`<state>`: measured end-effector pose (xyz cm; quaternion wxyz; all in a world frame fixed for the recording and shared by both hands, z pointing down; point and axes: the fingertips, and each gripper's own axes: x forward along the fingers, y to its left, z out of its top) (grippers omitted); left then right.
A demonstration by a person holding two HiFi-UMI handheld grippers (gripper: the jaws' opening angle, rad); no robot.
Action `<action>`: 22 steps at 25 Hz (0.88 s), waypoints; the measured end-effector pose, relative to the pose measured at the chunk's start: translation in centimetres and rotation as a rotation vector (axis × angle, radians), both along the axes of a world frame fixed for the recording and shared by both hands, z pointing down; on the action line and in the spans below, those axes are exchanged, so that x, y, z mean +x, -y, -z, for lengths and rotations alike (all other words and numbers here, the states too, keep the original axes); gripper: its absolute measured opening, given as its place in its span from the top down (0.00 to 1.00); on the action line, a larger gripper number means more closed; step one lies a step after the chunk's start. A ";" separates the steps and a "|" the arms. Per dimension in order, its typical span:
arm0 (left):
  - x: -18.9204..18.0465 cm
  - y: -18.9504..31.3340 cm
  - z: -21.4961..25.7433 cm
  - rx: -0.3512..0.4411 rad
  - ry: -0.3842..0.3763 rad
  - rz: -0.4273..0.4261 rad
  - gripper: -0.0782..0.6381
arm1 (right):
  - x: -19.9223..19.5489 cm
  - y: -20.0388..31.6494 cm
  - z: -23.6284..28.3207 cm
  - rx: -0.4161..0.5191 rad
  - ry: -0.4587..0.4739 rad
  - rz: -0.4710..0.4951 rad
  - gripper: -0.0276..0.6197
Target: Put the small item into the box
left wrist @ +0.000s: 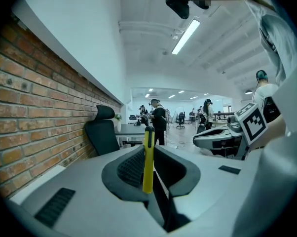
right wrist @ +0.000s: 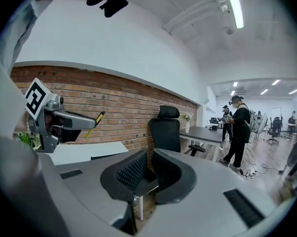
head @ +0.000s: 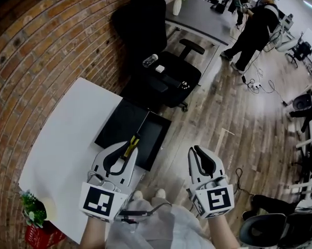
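Item (head: 131, 145), a slim yellow stick with a black tip, is pinched in the ribbed black jaws of the left gripper (head: 126, 149). It sits over the near side of the shallow, rectangular black box (head: 155, 134), which lies open at the right edge of the smooth white tabletop (head: 68, 134). Only the head view takes in the box, while the left gripper view shows the stick standing upright between the jaws. The right gripper (head: 198, 157), jaws pressed together on nothing, hangs over the plank floor (head: 223, 113) past that edge, and its own view shows the stick jutting out against the brick wall (right wrist: 114, 107).
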<state>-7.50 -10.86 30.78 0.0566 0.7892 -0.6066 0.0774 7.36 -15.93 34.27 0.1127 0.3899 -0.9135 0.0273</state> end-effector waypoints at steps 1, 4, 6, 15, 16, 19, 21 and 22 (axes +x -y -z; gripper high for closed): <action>0.3 0.4 -0.5 -0.013 0.005 -0.009 0.80 | 0.3 -0.1 -0.1 -0.004 0.001 -0.006 0.86; 1.1 1.7 -2.2 -0.050 0.020 -0.038 0.80 | 1.4 -0.2 -0.4 -0.019 0.005 -0.033 0.86; 1.6 2.7 -3.7 -0.082 0.034 -0.054 0.80 | 2.3 -0.4 -0.8 -0.030 0.004 -0.057 0.86; 3.7 6.9 -12.2 -0.295 0.142 -0.096 0.80 | 6.3 -0.9 -1.8 -0.070 -0.008 -0.150 0.86; 3.9 7.4 -13.1 -0.321 0.144 -0.097 0.80 | 6.8 -1.0 -1.9 -0.075 -0.010 -0.161 0.86; 4.3 8.7 -15.9 -0.407 0.128 -0.085 0.80 | 7.9 -1.1 -2.4 -0.090 -0.011 -0.192 0.86; 4.5 9.3 -17.9 -0.466 0.123 -0.082 0.80 | 8.5 -1.3 -2.9 -0.100 -0.011 -0.213 0.86; 4.5 9.6 -18.8 -0.495 0.120 -0.080 0.80 | 8.8 -1.4 -3.1 -0.103 -0.011 -0.221 0.86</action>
